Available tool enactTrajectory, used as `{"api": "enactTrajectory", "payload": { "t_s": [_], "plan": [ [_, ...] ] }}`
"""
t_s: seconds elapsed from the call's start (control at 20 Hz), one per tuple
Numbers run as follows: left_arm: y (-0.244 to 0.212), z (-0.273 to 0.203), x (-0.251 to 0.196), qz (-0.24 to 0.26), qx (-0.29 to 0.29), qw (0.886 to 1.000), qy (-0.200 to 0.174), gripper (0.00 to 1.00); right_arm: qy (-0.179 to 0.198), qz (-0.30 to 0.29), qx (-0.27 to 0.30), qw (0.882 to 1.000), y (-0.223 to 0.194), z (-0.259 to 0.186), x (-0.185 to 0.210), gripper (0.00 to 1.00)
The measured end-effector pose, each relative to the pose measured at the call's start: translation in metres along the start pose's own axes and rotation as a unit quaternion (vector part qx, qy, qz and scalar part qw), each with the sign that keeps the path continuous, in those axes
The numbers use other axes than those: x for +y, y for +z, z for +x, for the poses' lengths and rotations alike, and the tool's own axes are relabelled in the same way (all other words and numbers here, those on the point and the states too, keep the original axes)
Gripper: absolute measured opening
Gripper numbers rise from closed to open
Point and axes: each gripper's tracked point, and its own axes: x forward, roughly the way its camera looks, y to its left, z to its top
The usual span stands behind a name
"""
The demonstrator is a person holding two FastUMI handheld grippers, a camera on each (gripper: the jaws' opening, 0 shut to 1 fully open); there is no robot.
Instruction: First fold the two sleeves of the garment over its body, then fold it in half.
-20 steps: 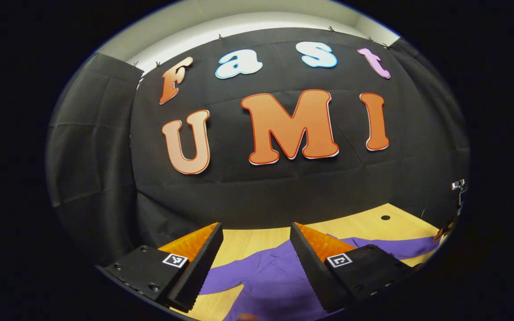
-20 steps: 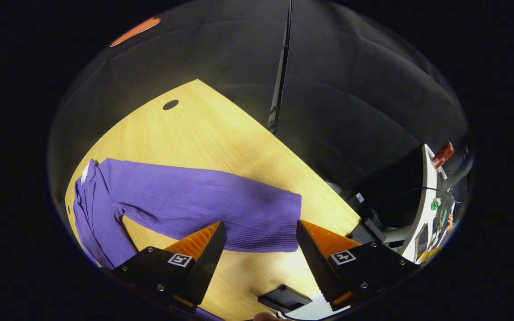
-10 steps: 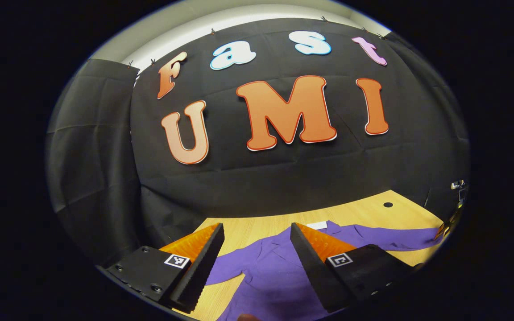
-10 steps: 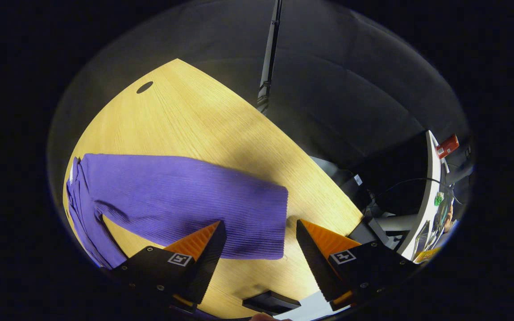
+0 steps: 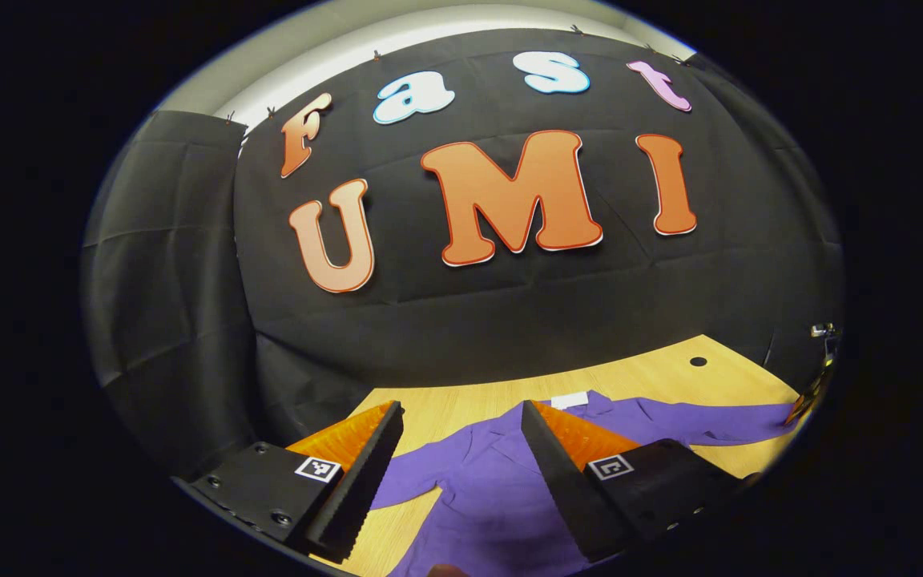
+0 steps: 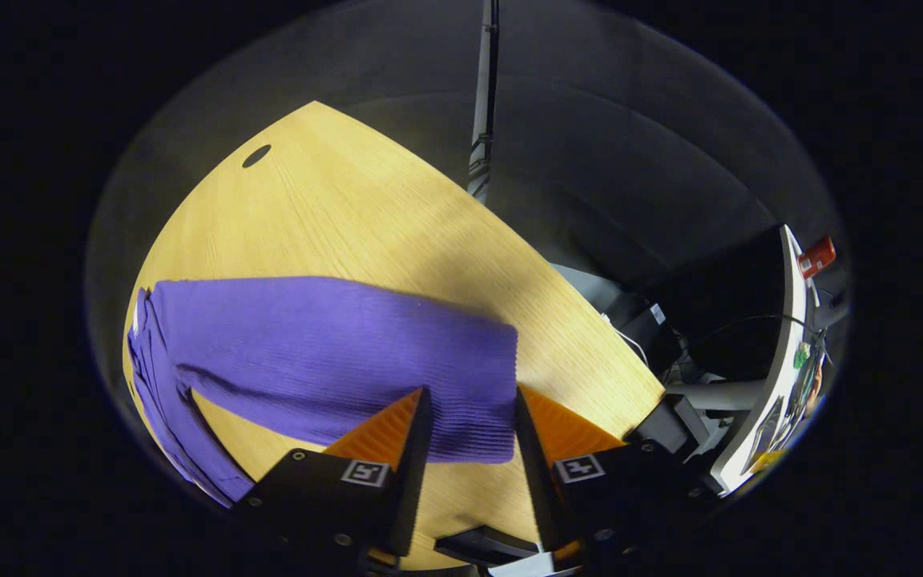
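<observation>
Currently on the first sleeve fold: right gripper (image 6: pixel 468 417) half-closed around the sleeve cuff (image 6: pixel 477 401) of the purple garment (image 5: pixel 501 489) lying flat on the table (image 6: pixel 365 216), not yet pinching; left gripper (image 5: pixel 461 449) spread, hovering; next, finish the pinch and carry the cuff over the body.

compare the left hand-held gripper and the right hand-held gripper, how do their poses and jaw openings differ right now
The left hand-held gripper has its jaws spread wide; the right hand-held gripper has its jaws narrowed around the sleeve cuff. The left one looks out almost level, toward the booth wall above the purple garment; the right one tilts down at the table. Both have purple fabric between their fingers, neither plainly clamped.
</observation>
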Motion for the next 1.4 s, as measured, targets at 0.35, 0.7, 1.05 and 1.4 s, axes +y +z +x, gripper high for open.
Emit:
{"api": "enactTrajectory", "payload": {
  "t_s": [0.35, 0.7, 1.05, 1.4],
  "plan": [
    [0.002, 0.0, 0.021, 0.003, -0.006, 1.0, 0.002, 0.96, 0.063, 0.029, -0.037, 0.997, 0.016, -0.025, 0.038, 0.03],
    [-0.001, 0.004, 0.057, -0.01, -0.015, 1.0, 0.008, 0.98, 0.123, -0.025, -0.109, 0.986, 0.031, -0.108, 0.116, 0.04],
    [-0.007, 0.01, 0.094, -0.027, -0.024, 0.999, 0.017, 0.96, 0.151, -0.088, -0.152, 0.973, 0.033, -0.172, 0.181, 0.04],
    [-0.019, 0.008, 0.141, -0.037, -0.022, 0.998, 0.049, 0.96, 0.187, -0.179, -0.172, 0.95, 0.013, -0.214, 0.278, 0.03]
  ]
}}
